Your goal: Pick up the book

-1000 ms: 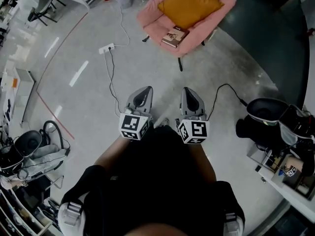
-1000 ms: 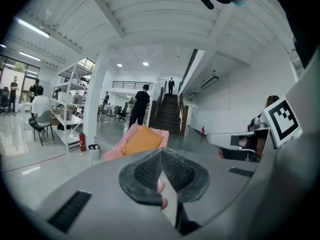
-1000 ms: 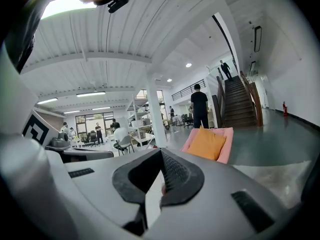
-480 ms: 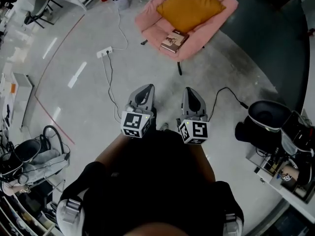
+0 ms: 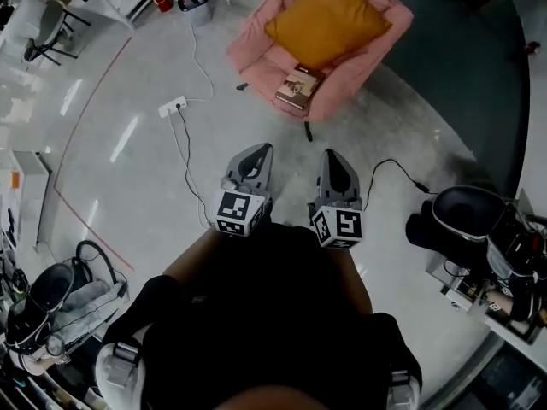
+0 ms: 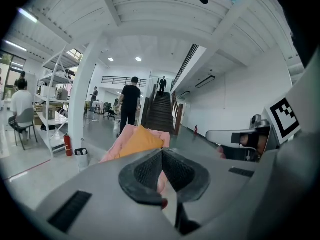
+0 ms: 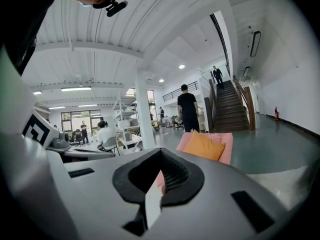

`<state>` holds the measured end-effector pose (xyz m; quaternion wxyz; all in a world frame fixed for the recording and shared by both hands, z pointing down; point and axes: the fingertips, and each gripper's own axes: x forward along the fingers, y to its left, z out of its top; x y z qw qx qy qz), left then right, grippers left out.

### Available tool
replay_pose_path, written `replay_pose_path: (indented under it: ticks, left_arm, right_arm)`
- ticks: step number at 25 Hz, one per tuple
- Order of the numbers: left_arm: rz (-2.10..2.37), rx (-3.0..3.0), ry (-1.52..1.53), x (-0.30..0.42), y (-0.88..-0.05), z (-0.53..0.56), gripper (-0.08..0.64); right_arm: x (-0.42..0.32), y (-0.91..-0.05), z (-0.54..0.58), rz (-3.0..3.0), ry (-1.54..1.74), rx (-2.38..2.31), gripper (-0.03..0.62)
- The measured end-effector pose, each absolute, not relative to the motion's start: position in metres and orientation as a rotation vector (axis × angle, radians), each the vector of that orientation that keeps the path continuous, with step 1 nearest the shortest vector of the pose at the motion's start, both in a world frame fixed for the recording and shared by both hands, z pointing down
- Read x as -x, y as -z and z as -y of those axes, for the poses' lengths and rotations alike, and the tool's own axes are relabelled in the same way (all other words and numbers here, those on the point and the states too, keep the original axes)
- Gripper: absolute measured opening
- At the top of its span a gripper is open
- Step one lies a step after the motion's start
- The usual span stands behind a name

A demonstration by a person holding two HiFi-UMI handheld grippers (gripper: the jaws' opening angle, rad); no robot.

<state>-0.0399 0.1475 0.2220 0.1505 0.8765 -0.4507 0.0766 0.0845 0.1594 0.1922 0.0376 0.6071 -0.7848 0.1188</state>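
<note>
The book (image 5: 299,88), brown-covered, lies on the front of the seat of a pink armchair (image 5: 256,54), just before an orange cushion (image 5: 325,20). My left gripper (image 5: 259,149) and right gripper (image 5: 331,155) are held side by side over the floor, pointing at the chair and a good way short of it. Both are shut with nothing between the pads. In the left gripper view the gripper (image 6: 161,151) hides the seat, with the cushion (image 6: 137,141) showing above it. The right gripper (image 7: 160,153) likewise covers the seat below the cushion (image 7: 202,145).
A power strip (image 5: 173,106) and its white cable lie on the floor left of the chair; a black cable (image 5: 389,165) runs on the right. A black seat (image 5: 466,216) and cluttered shelf stand at right. A white column (image 6: 80,119), staircase (image 6: 160,116) and people lie beyond.
Both grippers have moved forward together toward the armchair; the chair and book now sit lower in the head view, nearer the jaws. Both stay shut.
</note>
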Motion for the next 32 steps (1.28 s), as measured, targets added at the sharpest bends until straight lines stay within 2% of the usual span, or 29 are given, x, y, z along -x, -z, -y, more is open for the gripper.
replay_pose_path:
  ticks: [15, 32]
  left_arm:
    - [1.189, -2.503, -0.248, 0.058, -0.248, -0.047, 0.005]
    - [1.207, -2.36, -0.375, 0.01, -0.346, 0.042, 0.005]
  right_arm:
    - [-0.076, -0.211, -0.063, 2.313, -0.369, -1.937, 0.002]
    - [-0.125, -0.288, 0.048, 2.308, -0.519, -1.855, 0.002]
